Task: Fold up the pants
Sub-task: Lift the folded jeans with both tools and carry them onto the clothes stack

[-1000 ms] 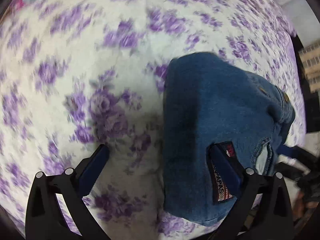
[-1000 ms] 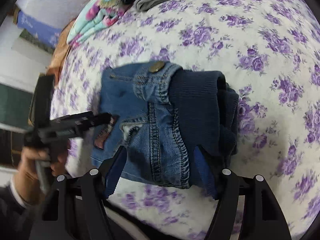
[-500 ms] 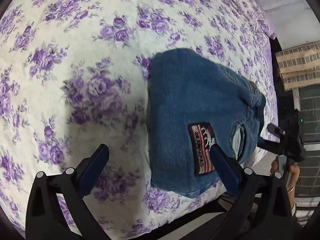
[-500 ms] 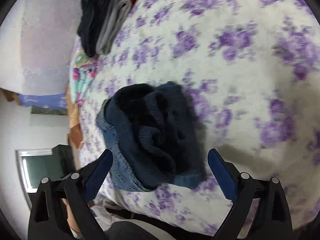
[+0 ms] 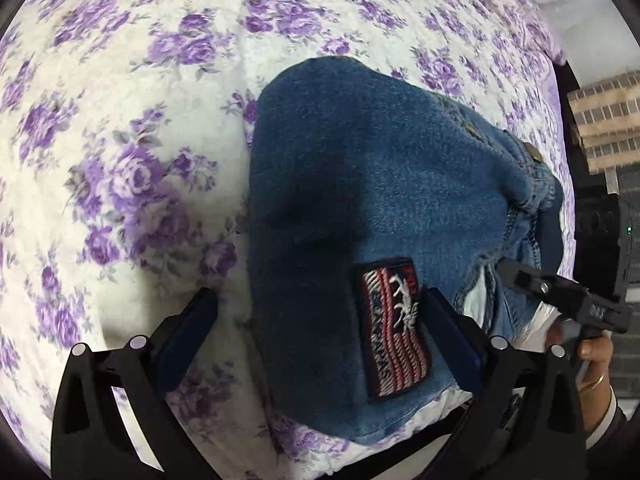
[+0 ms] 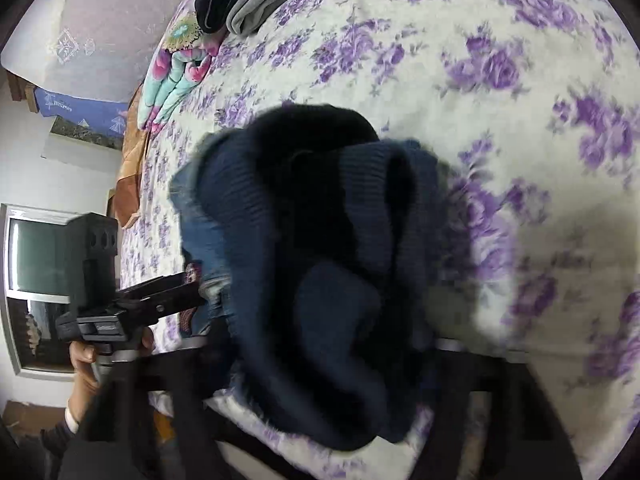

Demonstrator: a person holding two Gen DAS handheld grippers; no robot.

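Straddling the folded pants (image 5: pixel 360 208) with our left gripper (image 5: pixel 320 320), jaws spread.
Our right gripper's (image 6: pixel 320 344) jaws, just narrowing, press the bundle between them.

The pants (image 5: pixel 360 208) are matt, fuzzy blue denim with a stitched woven patch (image 5: pixel 392 328) at five o'clock; the bedspread (image 5: pixel 120 120) is soft, matt printed cloth.
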